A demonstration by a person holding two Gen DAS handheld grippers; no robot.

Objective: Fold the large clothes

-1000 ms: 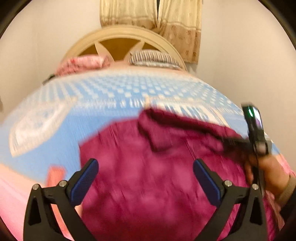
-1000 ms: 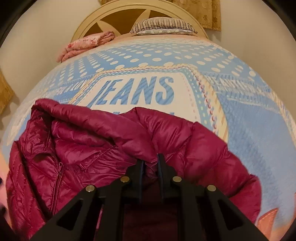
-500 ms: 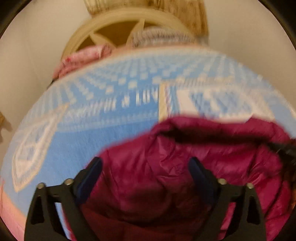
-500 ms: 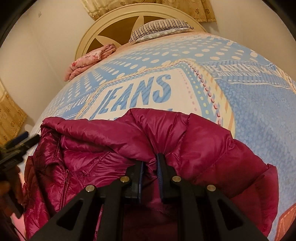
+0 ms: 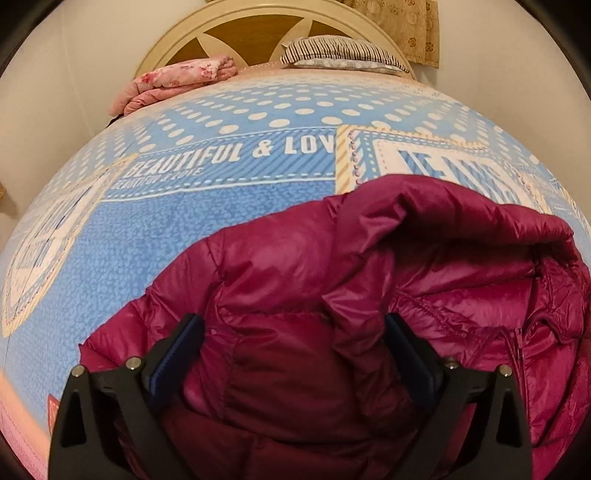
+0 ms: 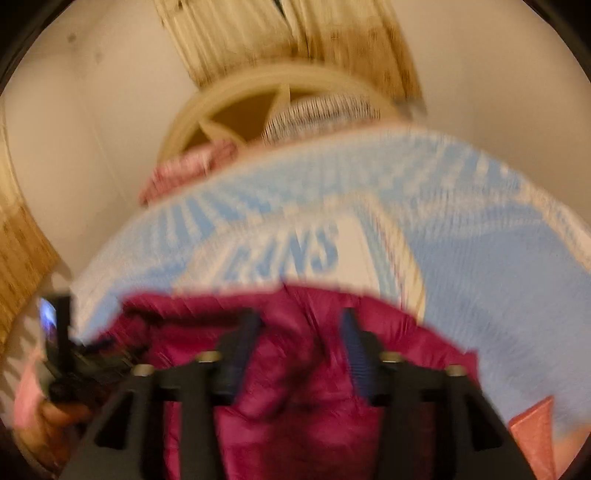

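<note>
A magenta puffer jacket [image 5: 369, 258] lies bunched on the blue printed bedspread [image 5: 184, 221], its top edge rolled over in a thick fold. My left gripper [image 5: 293, 339] hovers low over the jacket's left part. Its jaws are wide and opening, and fabric bulges between the blue pads without being pinched. In the blurred right wrist view, my right gripper [image 6: 299, 332] is above the jacket [image 6: 295, 406]. Its jaws are opening, with loose fabric below and between them. The left gripper's body [image 6: 62, 350] and the person's hand [image 6: 48, 413] show at the left edge.
A folded pink blanket [image 5: 173, 81] and a striped pillow [image 5: 343, 53] lie at the head of the bed by the cream headboard [image 5: 258, 22]. A beige curtain [image 5: 399, 29] hangs behind. The bedspread [image 6: 480, 277] stretches bare beyond the jacket.
My right gripper was shut on a jacket fold; it has let go, opened and lifted away. My left gripper came down closer over the jacket's left side.
</note>
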